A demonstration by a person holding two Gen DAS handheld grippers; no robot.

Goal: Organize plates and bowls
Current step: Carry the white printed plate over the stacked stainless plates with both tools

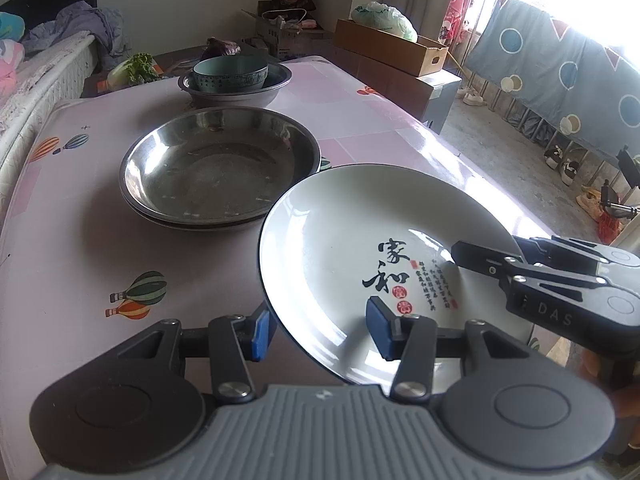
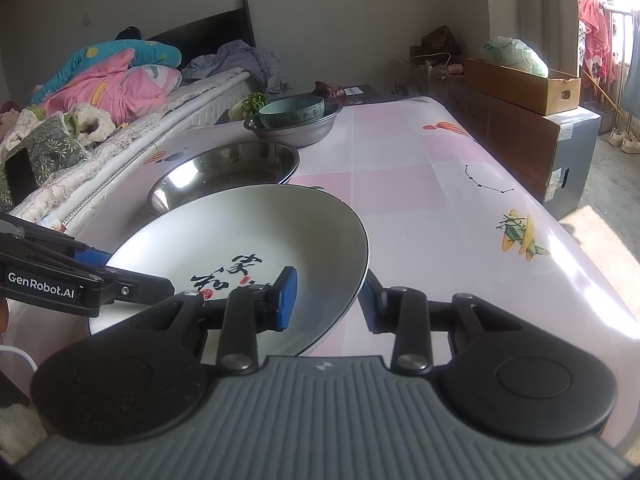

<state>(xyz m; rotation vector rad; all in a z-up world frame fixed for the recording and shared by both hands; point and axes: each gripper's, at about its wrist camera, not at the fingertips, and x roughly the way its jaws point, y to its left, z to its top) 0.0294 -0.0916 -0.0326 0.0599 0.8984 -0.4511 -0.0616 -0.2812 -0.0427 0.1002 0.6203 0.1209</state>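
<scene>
A white plate [image 1: 344, 232] [image 2: 240, 232] with black calligraphy hangs tilted above the pink table [image 1: 80, 240], held from two sides. My left gripper [image 1: 320, 328] is shut on its near rim, one blue pad inside the dish and one under the edge. My right gripper [image 2: 326, 300] is shut on the opposite rim in the same way. Beyond the plate stand stacked steel basins [image 1: 220, 168] [image 2: 224, 176]. Farther back a teal bowl [image 1: 230, 74] [image 2: 292, 110] sits inside another steel basin [image 1: 240, 98] [image 2: 296, 130].
A bed with bedding [image 2: 100, 92] runs along the table's left side. Leafy greens [image 1: 138, 66] lie at the far edge. Cardboard boxes [image 2: 520, 84] stand past the far right corner. A clothes rack with a blue sheet [image 1: 560, 72] stands on the right.
</scene>
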